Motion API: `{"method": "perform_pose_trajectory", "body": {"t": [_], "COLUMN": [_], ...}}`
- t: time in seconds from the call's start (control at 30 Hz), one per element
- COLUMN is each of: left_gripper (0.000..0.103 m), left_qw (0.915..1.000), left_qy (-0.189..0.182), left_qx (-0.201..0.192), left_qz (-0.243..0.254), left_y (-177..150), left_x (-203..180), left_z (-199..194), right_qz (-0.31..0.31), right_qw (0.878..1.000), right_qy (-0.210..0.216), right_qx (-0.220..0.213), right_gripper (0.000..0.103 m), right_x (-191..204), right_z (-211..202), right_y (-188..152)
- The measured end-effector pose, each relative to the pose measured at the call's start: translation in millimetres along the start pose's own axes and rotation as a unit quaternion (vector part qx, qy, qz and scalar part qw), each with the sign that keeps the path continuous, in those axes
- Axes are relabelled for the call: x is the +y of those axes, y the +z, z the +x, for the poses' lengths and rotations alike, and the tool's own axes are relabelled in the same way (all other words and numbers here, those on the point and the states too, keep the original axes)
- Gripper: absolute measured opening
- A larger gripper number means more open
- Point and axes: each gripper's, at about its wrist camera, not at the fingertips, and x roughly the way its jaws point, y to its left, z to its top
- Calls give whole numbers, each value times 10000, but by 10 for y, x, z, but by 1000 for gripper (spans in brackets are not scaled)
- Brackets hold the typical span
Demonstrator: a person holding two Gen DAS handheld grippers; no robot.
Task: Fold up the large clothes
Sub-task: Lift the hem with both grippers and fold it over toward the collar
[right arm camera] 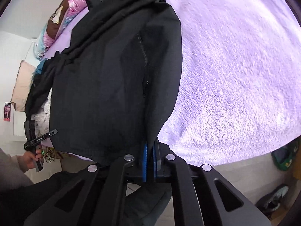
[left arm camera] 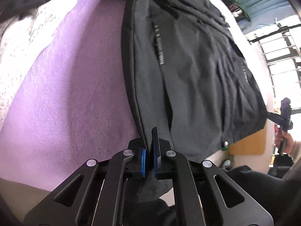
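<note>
A large black garment [left arm camera: 188, 66] with small white lettering lies stretched over a purple fleece blanket [left arm camera: 75, 94] on a bed. My left gripper [left arm camera: 149, 141] is shut on its near hem, cloth pinched between the blue pads. In the right wrist view the same black garment [right arm camera: 112, 75] hangs from my right gripper [right arm camera: 149, 146], which is shut on its other hem corner. Each gripper shows at the far side of the other's view: the right one [left arm camera: 285, 120], the left one [right arm camera: 35, 145].
A white knitted cloth [left arm camera: 24, 47] lies on the blanket at the left. Flowered bedding [right arm camera: 75, 5] and a pink pillow [right arm camera: 22, 82] lie at the bed's far end. A barred window [left arm camera: 278, 52] is at the right. Shoes [right arm camera: 274, 197] lie on the floor.
</note>
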Motion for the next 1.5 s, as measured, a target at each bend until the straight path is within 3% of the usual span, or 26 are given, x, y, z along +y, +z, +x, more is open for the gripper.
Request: {"method": "perform_pose_trajectory", "body": {"t": [0.27,0.4,0.77,1.1,1.37,1.5], "left_gripper": [4,4,0,0,0,0], "left_qw": [9988,9974,9979,9980,9920,9863], "left_qy": [-361,-501,-420,-438,-908,-1074], "left_qx": [-330,-471,-390,-151,-549,-980], "left_qz": [-59,217,300,-440,-678,-776], "left_y": [215,435,872,1640,2434,2994], "left_x": [-236,-408,-579,-506,-582,-607], "left_z": [-494,-695,-794,-980,-1282,-1486], "right_qz": [-260,-338,-875,-1281,-1054,-1015], "right_qw": [9986,9968,9920,9847,9808,9755], "right_qy": [283,443,524,688,941,1090], "right_qx": [-372,-569,-738,-957,-1341,-1622], "right_gripper": [4,4,4,4,4,4], "right_x": [328,384,704,989,1033,1065], "right_z": [-365,-520,-735,-896,-1037,-1123], "right_y": [315,482,1120,1913,2535,2964]}}
